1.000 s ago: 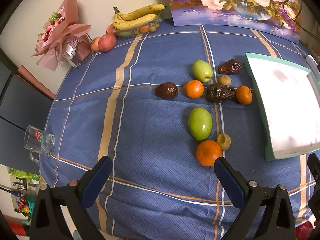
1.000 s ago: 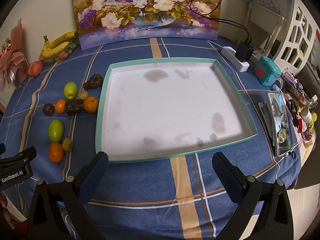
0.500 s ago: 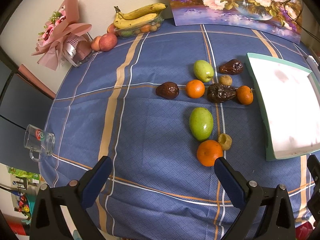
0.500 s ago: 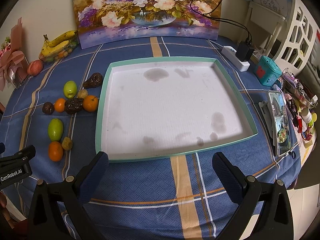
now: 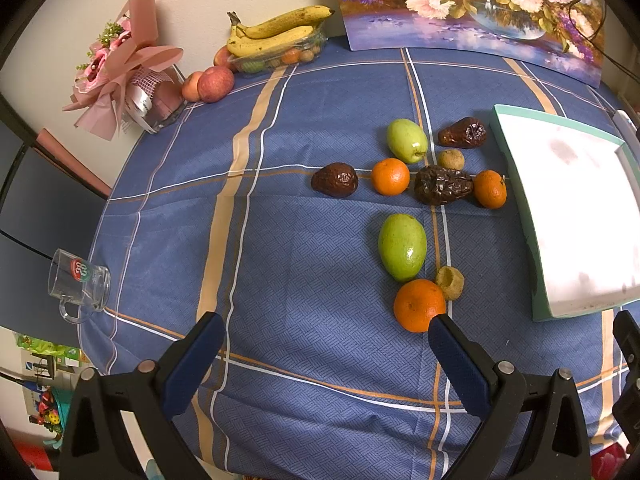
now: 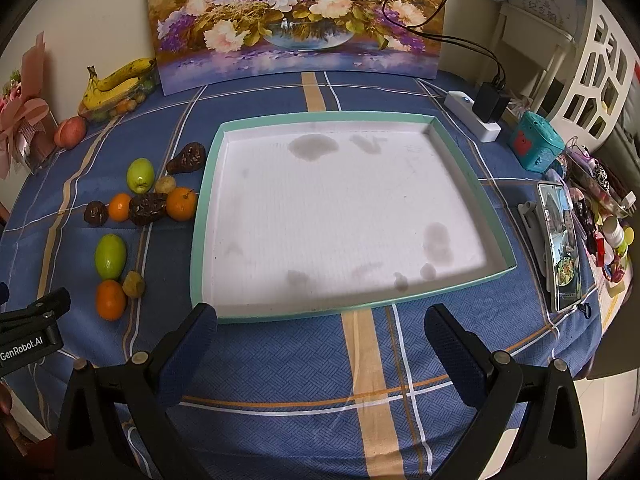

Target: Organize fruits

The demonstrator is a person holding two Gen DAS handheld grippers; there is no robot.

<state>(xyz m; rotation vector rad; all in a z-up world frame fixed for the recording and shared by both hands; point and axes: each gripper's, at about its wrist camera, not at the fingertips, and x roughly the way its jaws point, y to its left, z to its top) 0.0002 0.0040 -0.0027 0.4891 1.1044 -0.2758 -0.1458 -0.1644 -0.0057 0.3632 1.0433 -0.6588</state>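
Blue plaid tablecloth [image 5: 304, 256], nearest orange [image 5: 419, 305] touching left hand-held gripper's [image 5: 326, 354] wide-spread right finger, empty.

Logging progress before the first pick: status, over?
Left gripper and right gripper: jaws open, empty. Fruits loose on the cloth, tray empty. Nothing blocking the nearest orange.

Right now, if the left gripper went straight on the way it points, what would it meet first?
Probably bare tablecloth: the left gripper is open and aimed at empty cloth. The nearest orange sits just off its right finger, though depth is unclear.
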